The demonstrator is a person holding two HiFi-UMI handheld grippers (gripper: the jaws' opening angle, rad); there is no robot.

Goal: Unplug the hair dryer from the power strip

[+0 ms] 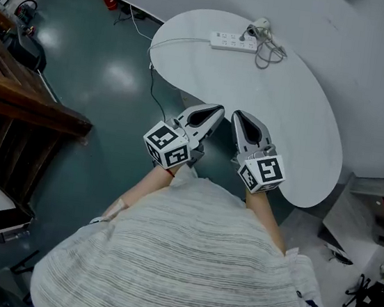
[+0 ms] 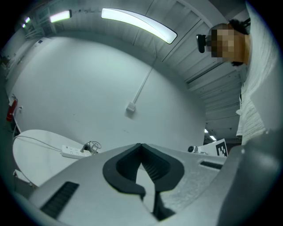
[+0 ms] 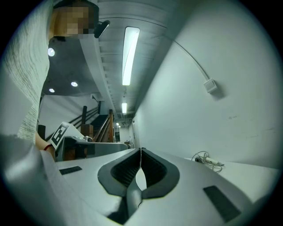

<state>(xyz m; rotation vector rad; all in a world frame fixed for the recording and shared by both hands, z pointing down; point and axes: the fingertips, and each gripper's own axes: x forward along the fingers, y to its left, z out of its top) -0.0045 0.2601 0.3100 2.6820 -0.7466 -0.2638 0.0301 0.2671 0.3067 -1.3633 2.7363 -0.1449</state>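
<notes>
The 2 grippers are held side by side over the near edge of the round white table [image 1: 299,135], well apart from the things to be worked on, so it is judged that the job is not yet begun. The left gripper [image 1: 213,111] is squeezed shut with nothing in it, and the right gripper [image 1: 241,118] is squeezed shut and empty too. Their dark ribbed pads [image 2: 151,168] are seen pressed tip to tip in each gripper view. The grippers are kept level and pointed at the far side, most likely so the reach can be made straight ahead. The power strip [image 1: 233,43] is laid flat at the far edge of the table, near the wall. It is long, white and boxy, of smooth hard plastic. The hair dryer [image 1: 259,29] is laid just beside its right end, and a dark plug looks to be stuck in there, though it is too small to be sure. The dryer's thin grey cord [image 1: 269,54] is left in loose loops on the table. A thin white cable [image 1: 182,40] is run from the strip's left end and off the table's edge.
</notes>
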